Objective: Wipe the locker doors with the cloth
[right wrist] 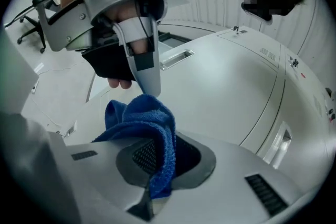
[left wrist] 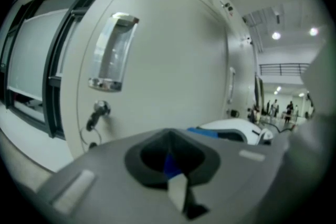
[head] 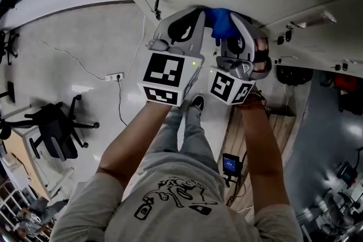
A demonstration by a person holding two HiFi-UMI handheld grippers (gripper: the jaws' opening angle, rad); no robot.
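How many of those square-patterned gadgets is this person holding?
2: the left hand-held gripper, and the right hand-held gripper beside it, clamping the blue cloth.

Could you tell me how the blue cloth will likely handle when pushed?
Probably floppy: the cloth droops in folds over the right gripper. Its looped terry surface should grip, not slide, and it seems light.

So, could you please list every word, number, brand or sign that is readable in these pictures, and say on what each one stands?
No text can be read here.
T-shirt: black drawing, any lettering too blurred.
Marker cubes: black-and-white square patterns only, no letters.
Locker door: no label or number shows.
Small blue-screen device: too small to read.
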